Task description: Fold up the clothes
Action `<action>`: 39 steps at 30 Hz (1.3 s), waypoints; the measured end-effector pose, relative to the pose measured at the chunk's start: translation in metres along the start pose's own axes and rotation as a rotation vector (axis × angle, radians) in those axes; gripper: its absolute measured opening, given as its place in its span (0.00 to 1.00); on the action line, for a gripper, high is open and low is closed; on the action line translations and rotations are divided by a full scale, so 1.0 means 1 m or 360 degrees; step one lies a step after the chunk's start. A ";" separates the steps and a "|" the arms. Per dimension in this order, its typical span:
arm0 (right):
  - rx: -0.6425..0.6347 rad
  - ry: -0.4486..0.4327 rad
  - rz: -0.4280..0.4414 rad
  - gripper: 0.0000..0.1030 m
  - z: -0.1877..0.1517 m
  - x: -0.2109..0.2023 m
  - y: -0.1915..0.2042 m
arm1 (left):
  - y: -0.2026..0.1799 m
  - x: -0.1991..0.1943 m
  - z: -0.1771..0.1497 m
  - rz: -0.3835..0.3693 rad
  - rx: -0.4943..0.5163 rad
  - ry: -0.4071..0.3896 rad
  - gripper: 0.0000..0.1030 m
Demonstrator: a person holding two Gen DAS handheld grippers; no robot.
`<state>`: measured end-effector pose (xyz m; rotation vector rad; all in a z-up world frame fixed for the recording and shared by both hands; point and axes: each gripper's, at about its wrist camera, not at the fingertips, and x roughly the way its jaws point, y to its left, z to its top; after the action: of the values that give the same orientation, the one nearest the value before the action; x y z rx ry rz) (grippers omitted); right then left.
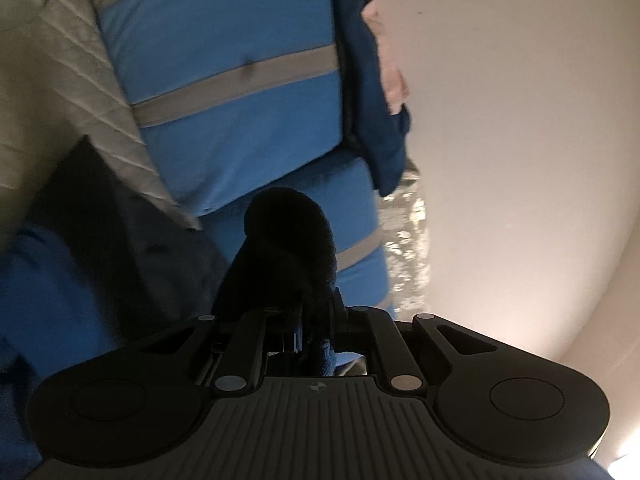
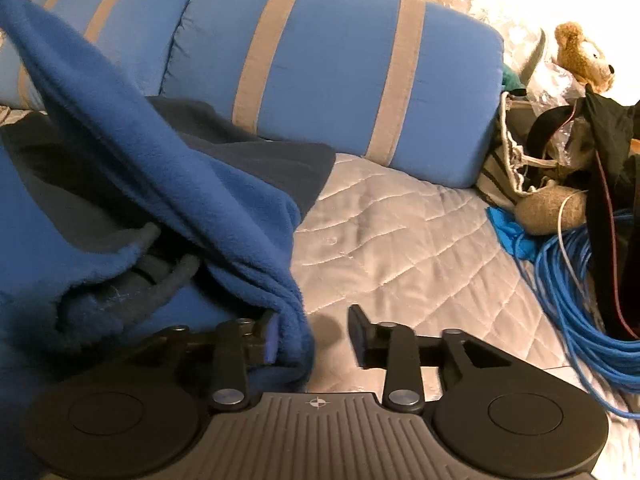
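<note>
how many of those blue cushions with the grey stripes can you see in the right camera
2. One big striped cushion stands along the back of the bed, centre. A second cushion sits to its left, partly covered by the blue fleece. More may be hidden behind that.

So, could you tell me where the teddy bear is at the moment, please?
In the right wrist view, the teddy bear sits at the upper right, past the end of the blue striped pillow, on top of a clutter pile above the coiled blue cable.

We see a blue fuzzy blanket [image 2: 208, 200] by our right gripper [image 2: 312, 336], a blue pillow [image 2: 332, 80] with grey stripes ahead, a silver quilt [image 2: 400, 248] with diamond lines beneath, and a brown teddy bear [image 2: 584, 56] far right.
</note>
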<state>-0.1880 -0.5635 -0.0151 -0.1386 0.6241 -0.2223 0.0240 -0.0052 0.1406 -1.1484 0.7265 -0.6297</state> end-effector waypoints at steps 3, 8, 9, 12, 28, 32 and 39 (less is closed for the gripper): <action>-0.0023 0.0032 0.0042 0.44 0.002 -0.003 0.000 | 0.010 -0.007 0.001 -0.0005 -0.0029 0.0006 0.11; -0.0151 -0.0002 0.0129 0.63 0.010 -0.013 0.012 | 0.016 -0.010 0.003 -0.0016 -0.0040 0.0018 0.11; -0.0173 -0.0015 0.0122 0.63 0.013 -0.013 0.015 | 0.017 -0.010 0.003 -0.0014 -0.0040 0.0021 0.11; -0.0246 -0.0033 0.0067 0.63 0.025 -0.006 0.023 | 0.018 -0.010 0.001 -0.0015 -0.0040 0.0029 0.11; 0.0656 0.0063 0.0325 0.17 0.016 0.010 -0.051 | 0.055 -0.029 -0.039 0.0379 0.0555 0.0346 0.11; 0.0588 0.0096 0.0267 0.29 0.012 0.013 -0.044 | 0.084 -0.031 -0.058 0.0618 0.0723 0.0387 0.11; 0.0241 0.0164 0.0020 0.82 0.013 -0.006 -0.009 | 0.115 -0.020 -0.085 0.0917 0.1079 0.0409 0.17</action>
<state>-0.1863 -0.5700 0.0001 0.0228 0.7080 -0.2648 -0.0467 -0.0054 0.0146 -0.2103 0.9174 -0.4718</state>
